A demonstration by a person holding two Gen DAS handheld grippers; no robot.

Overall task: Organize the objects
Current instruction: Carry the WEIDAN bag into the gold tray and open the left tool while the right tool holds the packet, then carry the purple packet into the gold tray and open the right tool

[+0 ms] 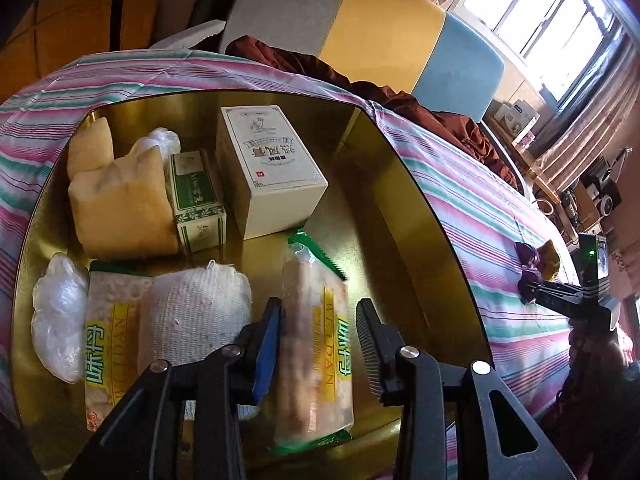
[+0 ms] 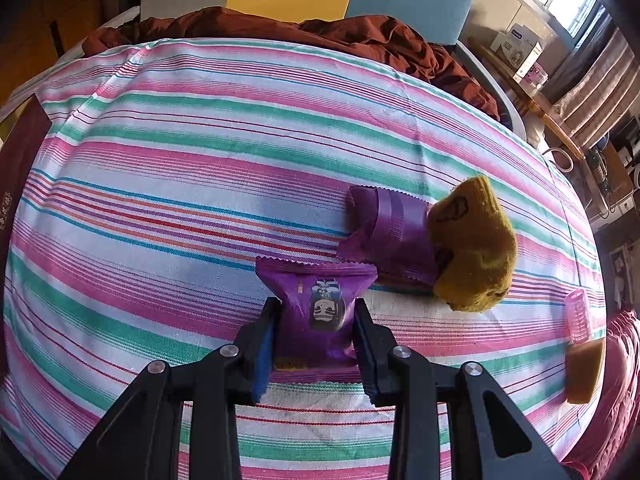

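The left tool (image 1: 318,340) has eased its jaws apart around a green-edged cracker packet (image 1: 316,344), releasing it inside the gold-lined box (image 1: 400,184). Away from that box, the right tool (image 2: 316,336) pinches a purple foil snack pouch (image 2: 316,304) off the striped bedsheet (image 2: 160,184), presumably bound there too.
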